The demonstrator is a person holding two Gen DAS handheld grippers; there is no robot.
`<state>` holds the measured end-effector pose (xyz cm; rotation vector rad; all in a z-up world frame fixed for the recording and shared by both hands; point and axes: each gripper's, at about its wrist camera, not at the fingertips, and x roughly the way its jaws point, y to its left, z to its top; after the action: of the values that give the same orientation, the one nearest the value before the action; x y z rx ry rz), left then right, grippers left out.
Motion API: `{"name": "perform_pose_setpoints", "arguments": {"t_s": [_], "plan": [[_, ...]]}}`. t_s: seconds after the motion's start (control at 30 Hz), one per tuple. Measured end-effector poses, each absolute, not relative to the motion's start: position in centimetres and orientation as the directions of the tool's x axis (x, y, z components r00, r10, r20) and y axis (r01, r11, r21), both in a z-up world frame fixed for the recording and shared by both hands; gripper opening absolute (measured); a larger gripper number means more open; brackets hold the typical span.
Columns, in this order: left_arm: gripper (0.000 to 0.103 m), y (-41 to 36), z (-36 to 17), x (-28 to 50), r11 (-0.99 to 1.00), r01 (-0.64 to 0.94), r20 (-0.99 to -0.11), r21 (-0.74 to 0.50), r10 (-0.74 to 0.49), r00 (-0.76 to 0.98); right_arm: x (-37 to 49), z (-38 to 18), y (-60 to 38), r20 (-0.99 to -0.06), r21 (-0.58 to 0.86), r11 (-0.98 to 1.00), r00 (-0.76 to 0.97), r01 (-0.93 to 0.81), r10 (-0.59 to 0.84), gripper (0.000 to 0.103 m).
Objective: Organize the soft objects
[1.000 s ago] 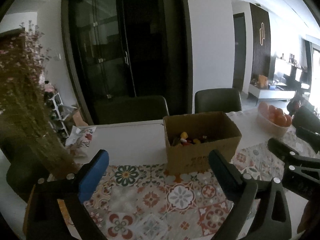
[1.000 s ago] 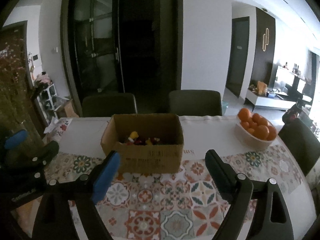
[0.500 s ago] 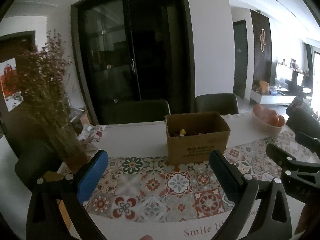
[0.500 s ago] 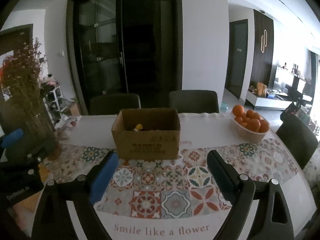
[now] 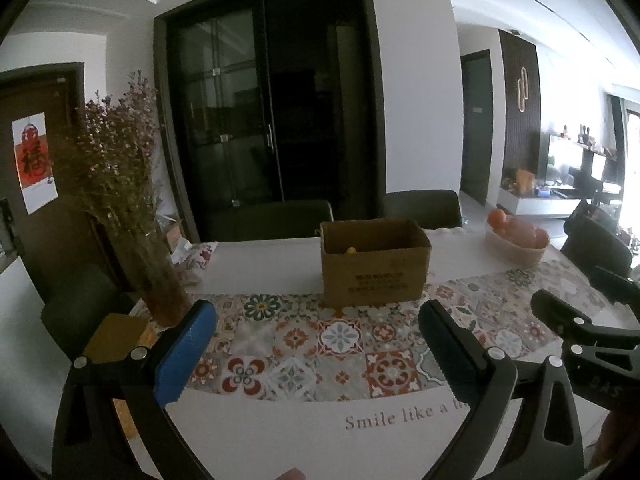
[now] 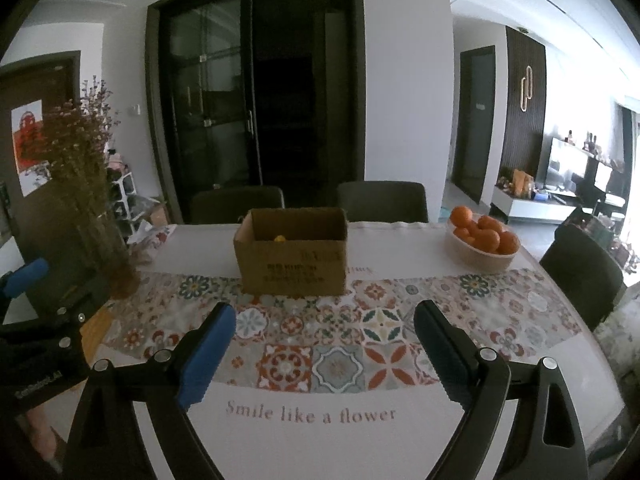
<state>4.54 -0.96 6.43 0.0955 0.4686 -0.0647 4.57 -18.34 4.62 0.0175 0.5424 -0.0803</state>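
Observation:
A brown cardboard box [image 5: 374, 264] [image 6: 291, 256] stands open on the patterned table runner [image 5: 320, 344] [image 6: 340, 332], at the far middle of the table. A bit of a yellow soft toy [image 5: 351, 250] [image 6: 280, 238] shows over its rim; the rest of its contents are hidden. My left gripper [image 5: 316, 340] is open and empty, well back from the box over the near table edge. My right gripper [image 6: 324, 340] is open and empty too, level with it. Each gripper shows at the edge of the other's view.
A vase of dried flowers [image 5: 132, 216] [image 6: 88, 200] stands at the left of the table. A bowl of oranges [image 5: 518, 238] [image 6: 482, 242] stands at the right. Dark chairs [image 5: 420, 208] [image 6: 382, 200] line the far side and the ends.
Both grippers have pulled back and away from the box. It now looks smaller and farther off, and the printed near edge of the runner has come into view.

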Motion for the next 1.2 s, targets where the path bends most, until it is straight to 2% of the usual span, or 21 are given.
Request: {"name": "perform_pose_setpoints", "arguments": {"t_s": [0.5, 1.2], "plan": [[0.103, -1.7, 6.0, -1.8, 0.991, 0.086, -0.441, 0.105, -0.031, 0.897, -1.6, 4.3, -18.9, -0.516, 0.005, 0.997, 0.854, 0.078, -0.064, 0.092], [0.103, -2.5, 6.2, -3.5, 0.991, 0.087, -0.441, 0.105, -0.032, 0.897, -3.5, 4.1, -19.8, -0.509, 0.017, 0.997, 0.859, 0.076, -0.057, 0.092]]}}
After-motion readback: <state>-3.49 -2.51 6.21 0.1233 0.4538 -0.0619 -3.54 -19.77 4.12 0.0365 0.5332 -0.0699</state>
